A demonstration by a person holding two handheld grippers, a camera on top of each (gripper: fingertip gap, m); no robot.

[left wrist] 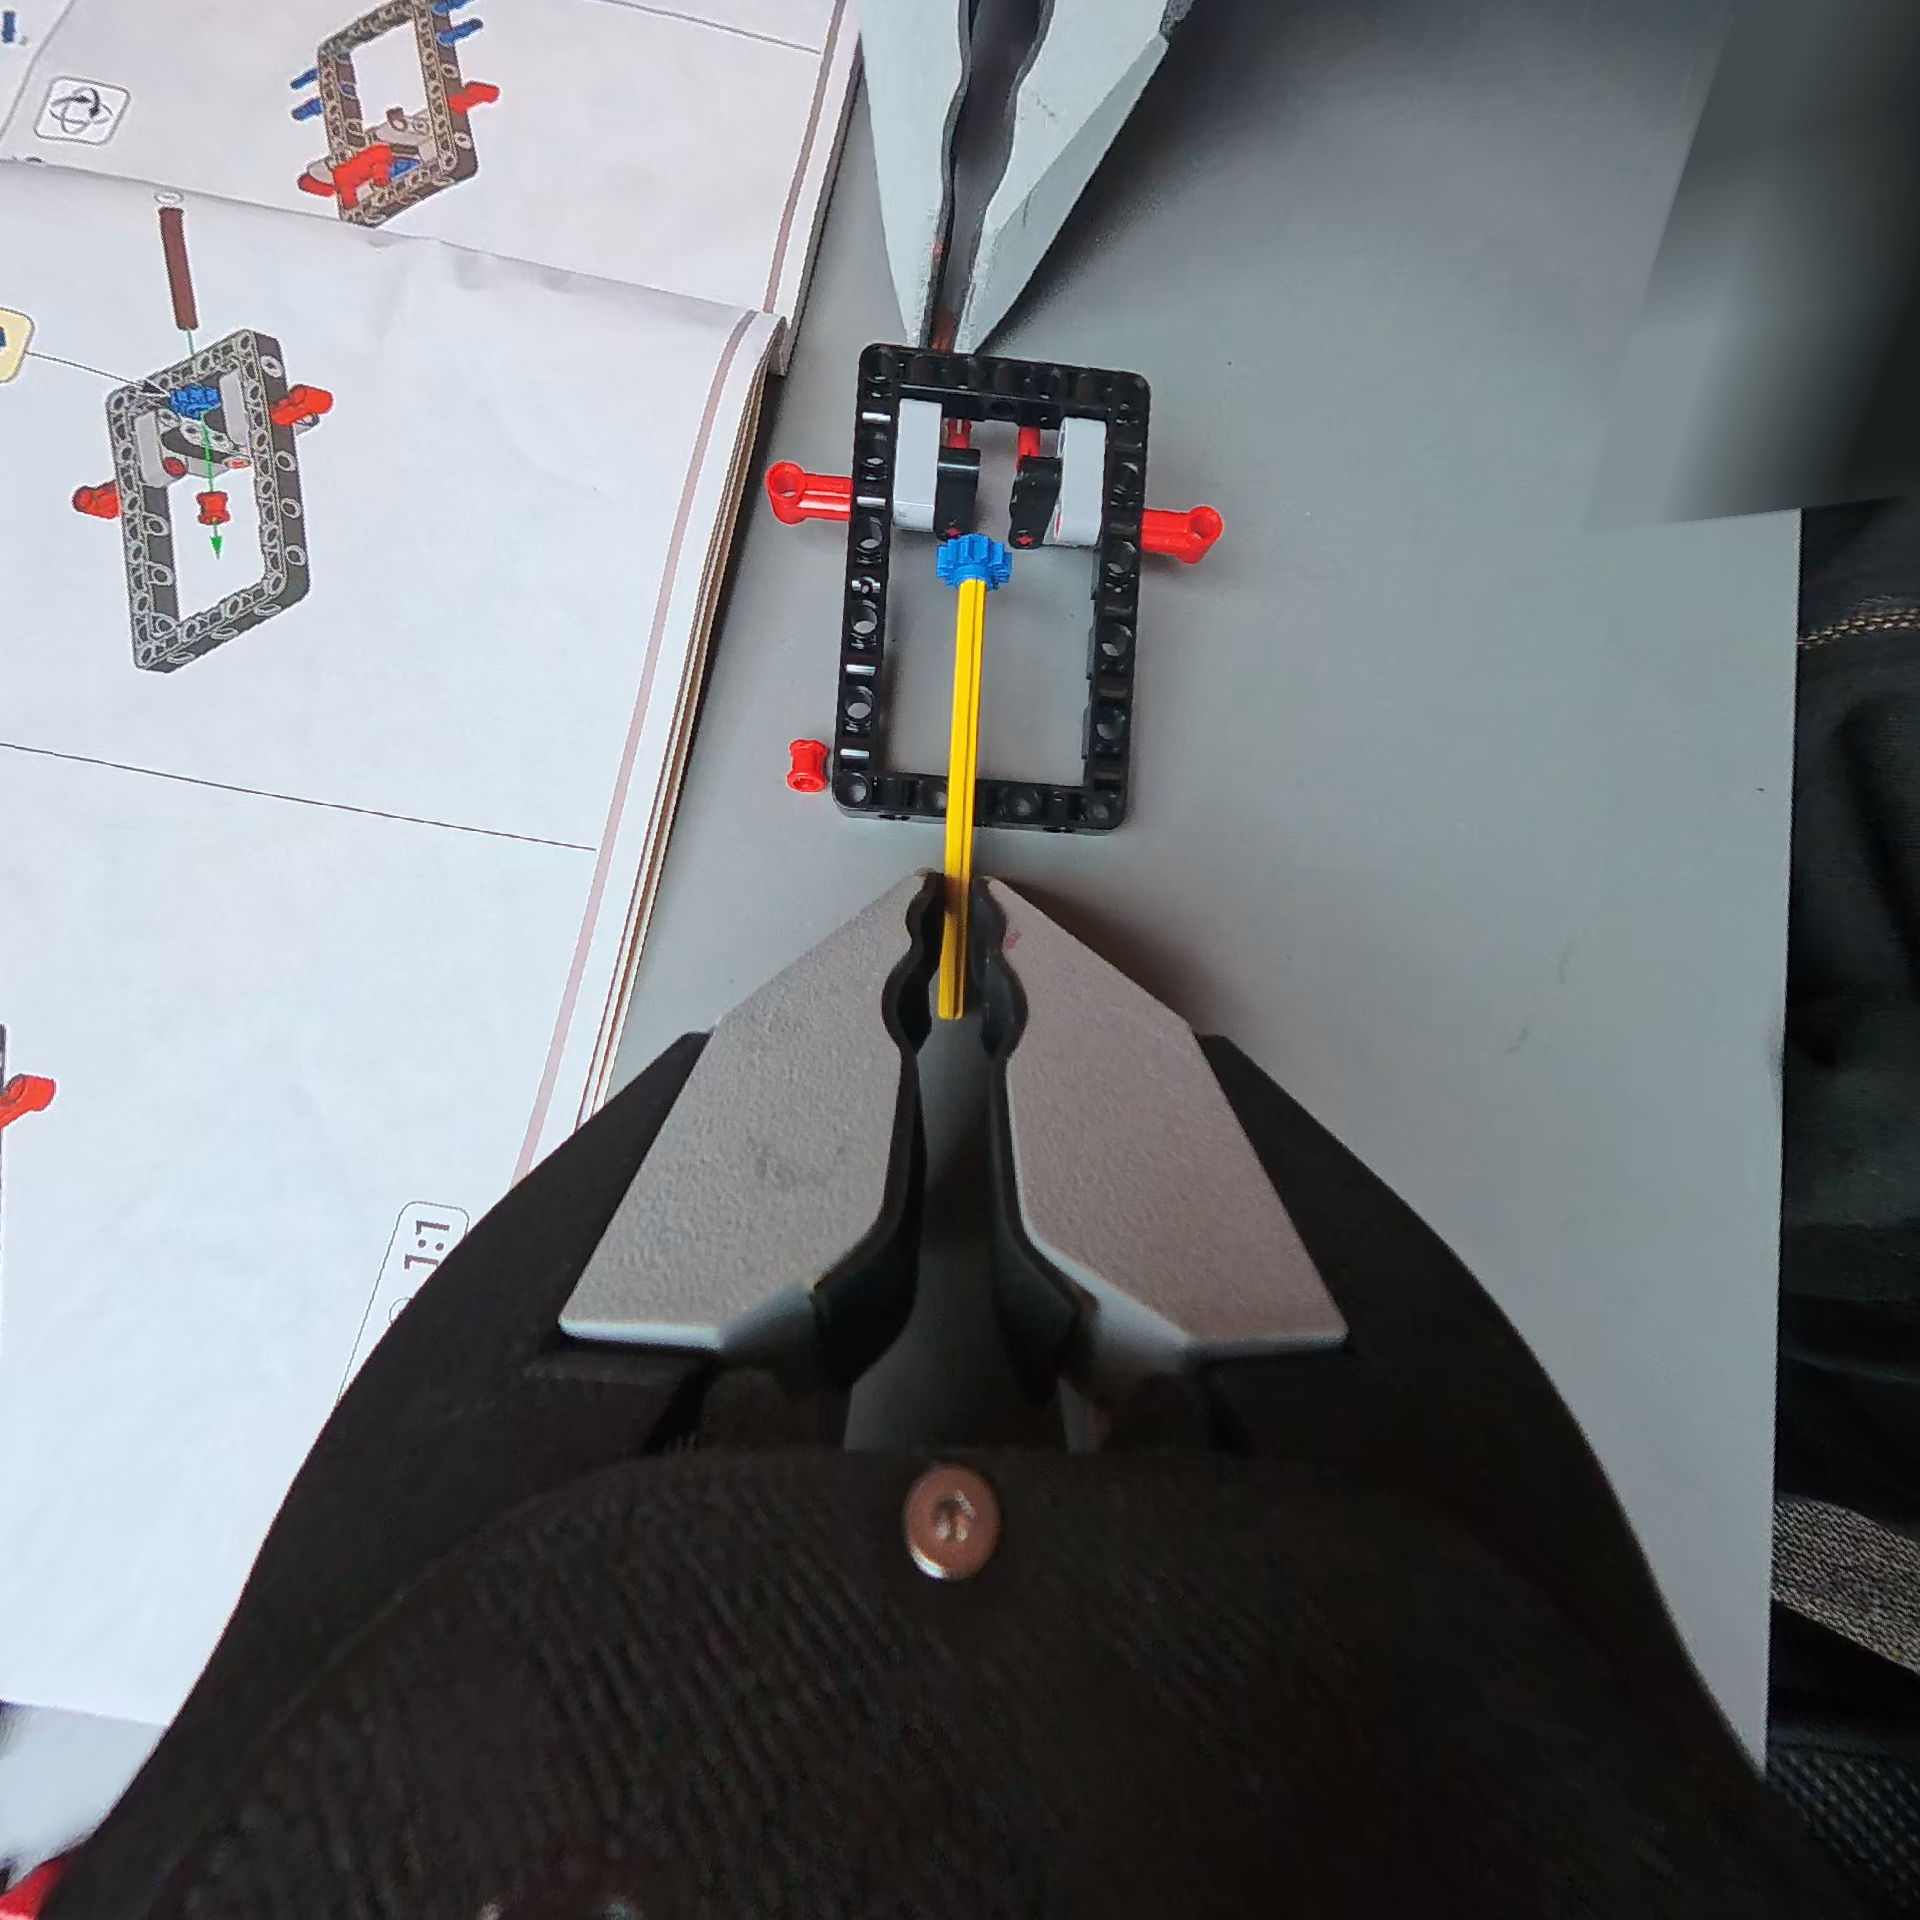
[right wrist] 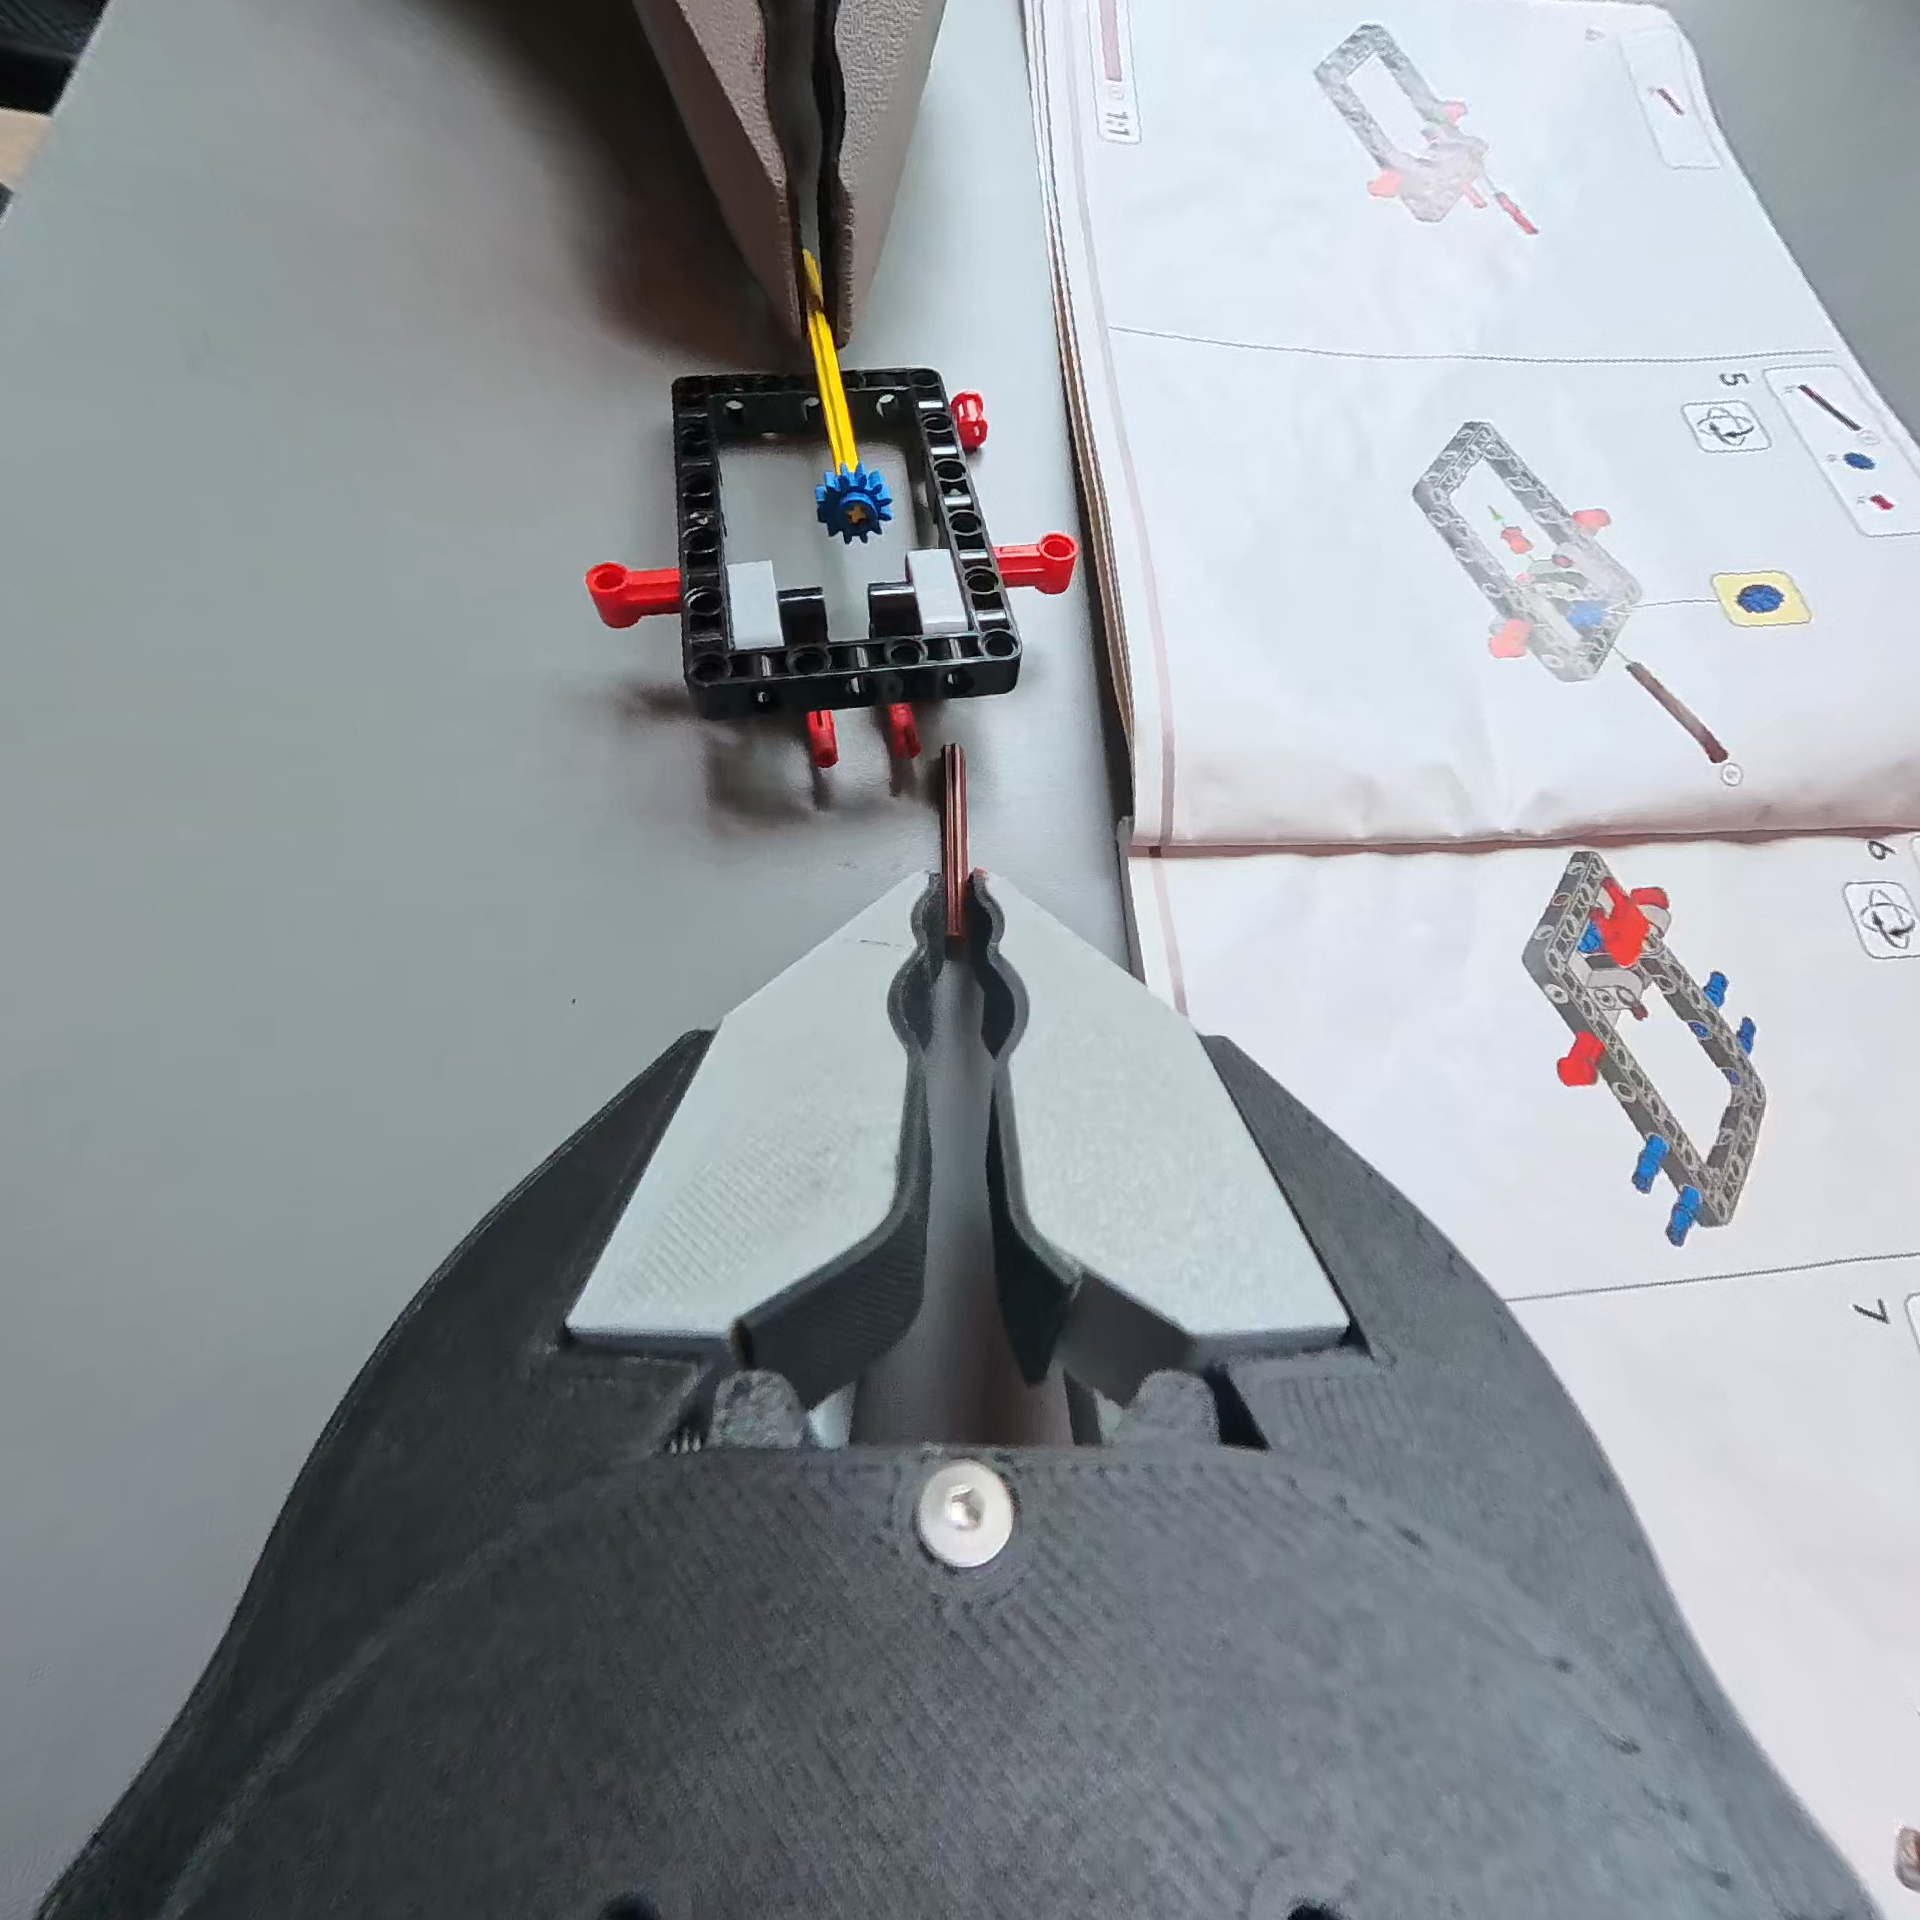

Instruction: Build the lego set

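One black frame [right wrist: 847, 540] on the surface, and inside it two light grey blocks [right wrist: 752, 605] and two black connectors [right wrist: 801, 613], while one blue gear [right wrist: 853, 505] rides on one yellow axle [right wrist: 829, 390]. Red pieces next: two long pins [right wrist: 631, 589] poking out the sides, two short ones [right wrist: 821, 736] at the near edge, one loose bush [right wrist: 968, 418] beside the far right corner. One dark brown axle [right wrist: 954, 831], one open instruction booklet [right wrist: 1455, 644], two tongs [right wrist: 953, 899].
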